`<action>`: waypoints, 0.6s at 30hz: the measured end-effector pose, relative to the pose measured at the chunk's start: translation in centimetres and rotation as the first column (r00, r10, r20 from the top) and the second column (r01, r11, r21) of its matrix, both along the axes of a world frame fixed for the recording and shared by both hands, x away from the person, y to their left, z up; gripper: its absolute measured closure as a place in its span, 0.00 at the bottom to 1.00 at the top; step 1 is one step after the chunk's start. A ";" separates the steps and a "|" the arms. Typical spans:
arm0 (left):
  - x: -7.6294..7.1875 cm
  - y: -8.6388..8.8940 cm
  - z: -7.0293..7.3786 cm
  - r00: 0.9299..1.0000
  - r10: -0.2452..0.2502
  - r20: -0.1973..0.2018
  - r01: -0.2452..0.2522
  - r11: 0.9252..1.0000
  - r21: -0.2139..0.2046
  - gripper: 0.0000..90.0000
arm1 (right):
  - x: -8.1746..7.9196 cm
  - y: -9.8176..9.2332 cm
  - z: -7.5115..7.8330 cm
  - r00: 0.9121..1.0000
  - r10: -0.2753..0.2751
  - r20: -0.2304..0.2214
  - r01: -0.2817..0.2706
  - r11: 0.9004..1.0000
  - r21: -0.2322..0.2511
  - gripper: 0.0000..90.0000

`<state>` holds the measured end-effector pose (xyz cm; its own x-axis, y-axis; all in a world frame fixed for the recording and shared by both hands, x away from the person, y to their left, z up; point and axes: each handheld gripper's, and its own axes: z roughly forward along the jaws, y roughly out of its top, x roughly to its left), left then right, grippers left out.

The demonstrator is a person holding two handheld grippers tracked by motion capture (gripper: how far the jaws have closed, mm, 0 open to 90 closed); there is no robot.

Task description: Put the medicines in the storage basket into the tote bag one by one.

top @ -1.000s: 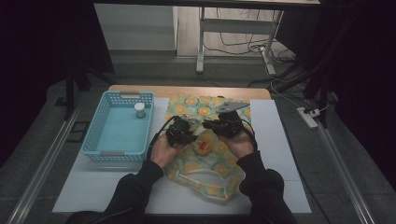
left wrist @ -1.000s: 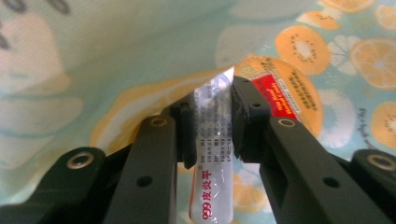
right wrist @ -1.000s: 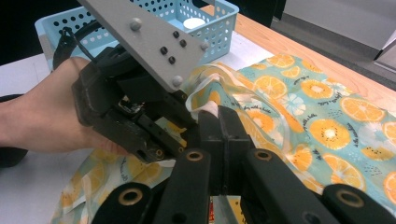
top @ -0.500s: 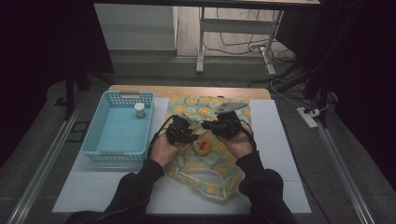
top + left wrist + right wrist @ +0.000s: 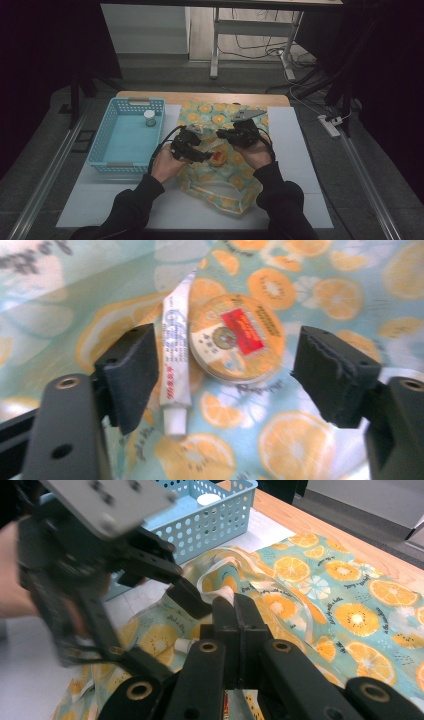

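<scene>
Directly ahead of left gripper [image 5: 225, 375], fingers just opened wide and empty: round orange tin [image 5: 236, 336] between them, white tube [image 5: 174, 360] lengthwise beside left finger. Right gripper [image 5: 234, 611] clamped on orange-print cloth bag [image 5: 320, 600].

Left tongs [image 5: 225, 370] just opening, nothing gripped; right tongs [image 5: 234, 611] clamped shut.

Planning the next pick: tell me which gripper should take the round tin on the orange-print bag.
Left. The left gripper has just opened its jaws and they straddle the round tin beside the small tube. The right gripper is shut, apparently pinching the bag.
</scene>
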<state>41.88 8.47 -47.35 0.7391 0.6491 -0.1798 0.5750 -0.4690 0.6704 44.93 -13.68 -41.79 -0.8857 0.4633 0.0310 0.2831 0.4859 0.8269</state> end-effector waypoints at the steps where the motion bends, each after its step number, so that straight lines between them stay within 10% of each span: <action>1: -0.2 0.3 0.3 1.000 -0.001 0.003 0.001 1.000 -0.010 0.25 | 0.0 0.0 0.0 1.000 0.000 0.000 0.000 1.000 -0.003 1.00; 18: -1.0 5.6 2.0 0.999 0.019 0.037 -0.018 0.999 -0.036 0.00 | -0.1 0.1 -0.1 1.000 0.003 0.001 -0.003 1.000 -0.010 1.00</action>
